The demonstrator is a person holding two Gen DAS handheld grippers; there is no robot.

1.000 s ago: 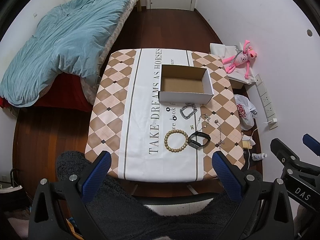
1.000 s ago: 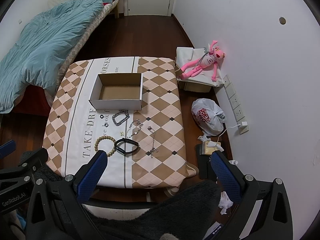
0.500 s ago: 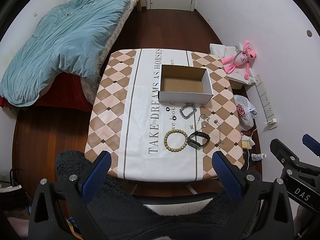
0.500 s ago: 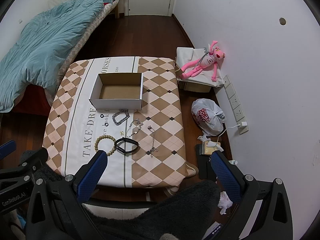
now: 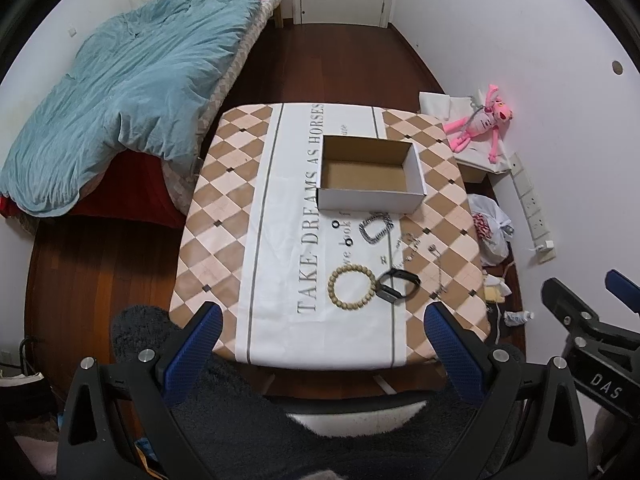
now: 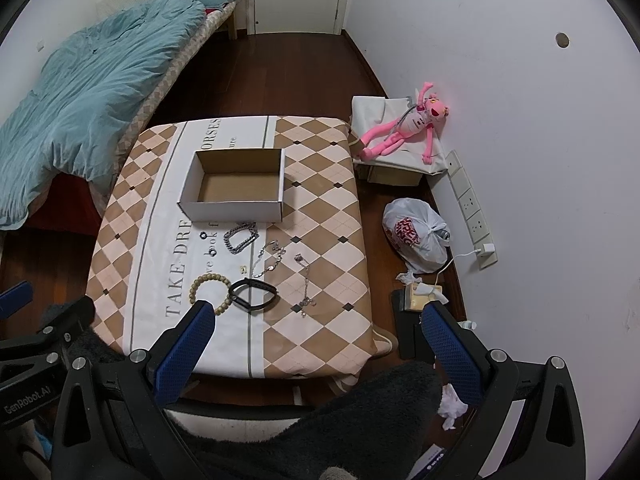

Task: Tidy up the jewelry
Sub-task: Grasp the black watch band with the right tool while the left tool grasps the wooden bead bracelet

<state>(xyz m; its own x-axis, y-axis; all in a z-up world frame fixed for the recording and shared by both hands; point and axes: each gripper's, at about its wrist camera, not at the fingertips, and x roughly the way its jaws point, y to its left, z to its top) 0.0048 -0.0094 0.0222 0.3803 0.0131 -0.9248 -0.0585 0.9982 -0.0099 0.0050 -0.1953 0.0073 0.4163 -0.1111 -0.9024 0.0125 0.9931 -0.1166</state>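
We hold the left gripper (image 5: 320, 354) high above the near edge of the tabletop (image 5: 224, 240), its blue-padded fingers (image 5: 192, 356) spread wide with nothing between them. The right gripper (image 6: 316, 354) hangs just as high and just as wide open, also holding nothing; in the left wrist view its black frame shows at the right edge.

All the jewelry lies on the checked brown-and-white cloth of the tabletop, well ahead of and below both grippers. The round wooden bead bracelet (image 5: 353, 287) sits nearest to us on the white centre strip, and the black band bracelet (image 5: 398, 286) lies touching its right side. Farther off, a chunky silver chain bracelet (image 5: 376, 229) rests just in front of the open white cardboard box (image 5: 370, 200), which has a bare brown floor. Two small black rings (image 5: 336, 224) lie left of that chain on the printed lettering. To the right of the black band, a thin silver chain (image 6: 269, 258) curls across the cloth, and another thin silver chain with charms (image 6: 306, 286) stretches toward the near right.

In the right wrist view the bead bracelet is partly hidden behind our left finger pad (image 6: 182, 354).

A pink plush toy (image 6: 404, 128) lies on a white-draped box by the right wall.
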